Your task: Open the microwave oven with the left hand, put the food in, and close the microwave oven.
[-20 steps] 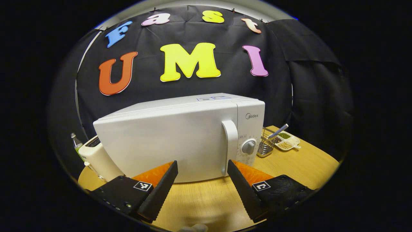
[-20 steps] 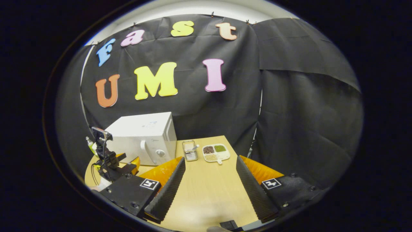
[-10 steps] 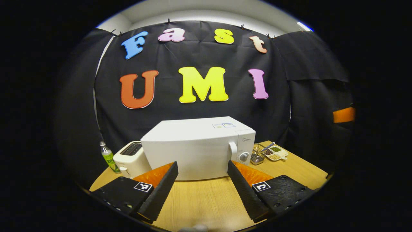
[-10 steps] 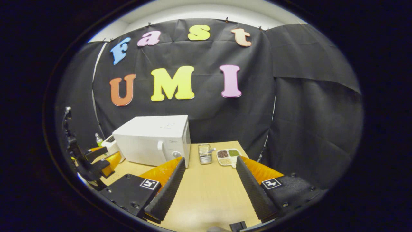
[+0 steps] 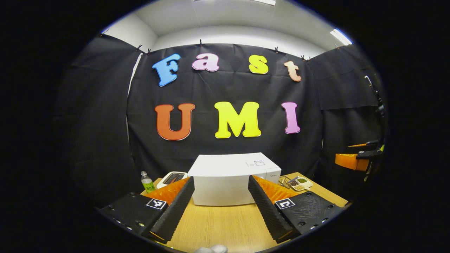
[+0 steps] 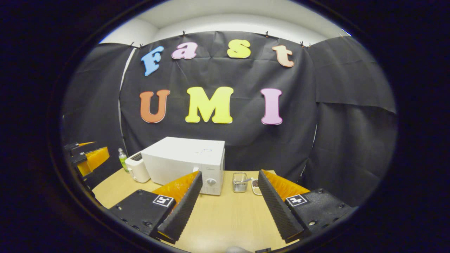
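The white microwave stands shut at the back of the wooden table, its handle hidden behind my finger. My left gripper hangs open and empty, well back from its door. To the microwave's right lies a white divided dish of food, with beans and grains in it. In the right gripper view the microwave is at centre left, with its dial facing me. My right gripper is open with nothing in it, far from the table's things. The dish peeks out beside its right finger.
A white toaster and a green bottle stand left of the microwave. A metal wire basket sits between microwave and dish. The other gripper hangs in the air at far right; in the right gripper view the left one hangs at far left.
Both grippers have drawn back and risen away from the microwave, which now looks much smaller. Both stayed open and the microwave door stayed shut.
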The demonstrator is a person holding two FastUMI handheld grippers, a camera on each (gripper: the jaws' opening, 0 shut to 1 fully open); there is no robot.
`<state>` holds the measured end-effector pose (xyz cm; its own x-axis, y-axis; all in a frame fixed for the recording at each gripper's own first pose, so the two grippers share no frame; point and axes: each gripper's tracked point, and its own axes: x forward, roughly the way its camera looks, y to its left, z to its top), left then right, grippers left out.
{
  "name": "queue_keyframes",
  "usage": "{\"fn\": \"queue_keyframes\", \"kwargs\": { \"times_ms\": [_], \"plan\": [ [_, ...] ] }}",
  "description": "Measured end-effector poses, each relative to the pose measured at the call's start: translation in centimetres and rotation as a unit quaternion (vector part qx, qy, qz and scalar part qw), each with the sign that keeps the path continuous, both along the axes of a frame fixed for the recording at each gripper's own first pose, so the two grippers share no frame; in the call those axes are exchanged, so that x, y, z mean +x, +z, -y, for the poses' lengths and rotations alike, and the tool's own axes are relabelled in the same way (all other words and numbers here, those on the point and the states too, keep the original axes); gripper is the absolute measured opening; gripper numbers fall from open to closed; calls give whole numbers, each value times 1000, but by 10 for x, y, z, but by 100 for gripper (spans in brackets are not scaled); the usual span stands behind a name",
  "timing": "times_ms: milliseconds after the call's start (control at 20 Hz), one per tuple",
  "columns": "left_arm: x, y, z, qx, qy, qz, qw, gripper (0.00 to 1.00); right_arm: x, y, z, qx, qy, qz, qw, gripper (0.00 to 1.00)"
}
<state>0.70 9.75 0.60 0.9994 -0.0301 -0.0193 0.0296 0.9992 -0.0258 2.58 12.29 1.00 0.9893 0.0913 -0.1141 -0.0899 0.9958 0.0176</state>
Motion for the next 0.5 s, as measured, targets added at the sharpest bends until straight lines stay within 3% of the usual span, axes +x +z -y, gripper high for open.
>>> {"fn": "queue_keyframes", "kwargs": {
  "times_ms": [250, 300, 350, 400, 500],
  "plan": [
    [0, 26, -6, -22, 14, 11, 1000, 96, -2, 30, 3, 7, 6, 31, 999, 92],
    [3, 30, -6, -25, 14, 14, 1000, 96, -2, 31, 5, 11, 5, 32, 999, 100],
    [3, 32, -7, -23, 16, 16, 999, 96, -2, 33, 8, 15, 2, 35, 999, 92],
    [4, 34, -8, -20, 17, 18, 999, 96, -2, 34, 12, 17, -3, 36, 999, 100],
    [2, 36, -7, -16, 17, 21, 1000, 96, -2, 34, 16, 18, -8, 36, 999, 100]
  ]
}}
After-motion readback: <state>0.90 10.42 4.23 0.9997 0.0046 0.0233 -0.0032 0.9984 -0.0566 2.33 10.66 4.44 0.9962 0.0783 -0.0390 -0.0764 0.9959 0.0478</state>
